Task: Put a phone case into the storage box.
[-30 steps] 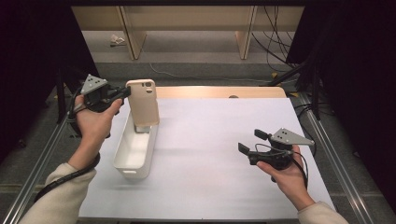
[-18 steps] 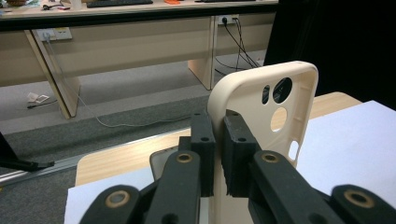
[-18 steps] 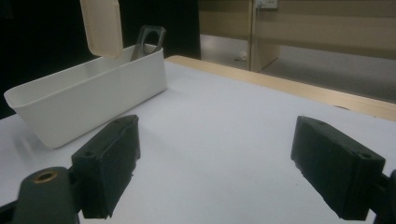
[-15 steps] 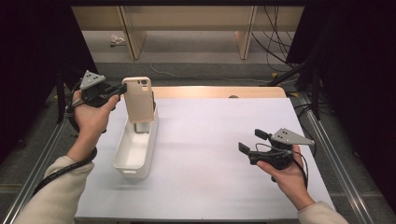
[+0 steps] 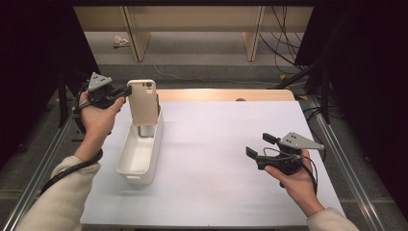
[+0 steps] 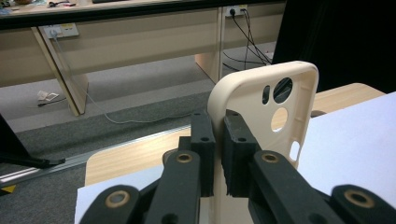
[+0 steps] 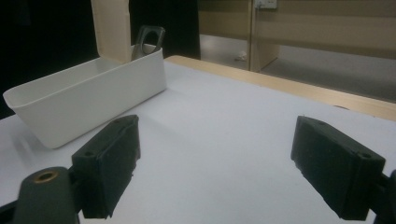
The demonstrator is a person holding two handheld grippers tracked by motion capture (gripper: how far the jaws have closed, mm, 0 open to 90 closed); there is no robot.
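white sheeting [image 5: 226, 163] covers the tabletop, with a strip of bare wood showing along the far edge and desk legs and loose cables on the grey floor beyond. at the left, the left gripper [image 5: 126, 91] comes in level from the side with its jaws closed on the long edge of a cream phone case [image 5: 143, 102]; in the left gripper view the case [image 6: 275, 107] stands upright between the pads, its inside and camera cutouts facing that camera. pinching the rim rather than the flat back looks like a way to keep the case vertical so its lower end can slide down into the white bin [image 5: 126, 166] below it. the case hangs over the far end of that long, narrow bin, low enough that its bottom seems to dip past the rim, though whether it touches the floor of the bin i cannot tell. a dark grey case [image 7: 148, 41] already leans inside at that same end, and the near half of the bin looks empty. well apart to the right, the right gripper [image 5: 259, 147] rests just above the sheet with jaws spread wide and nothing between them, apparently waiting.
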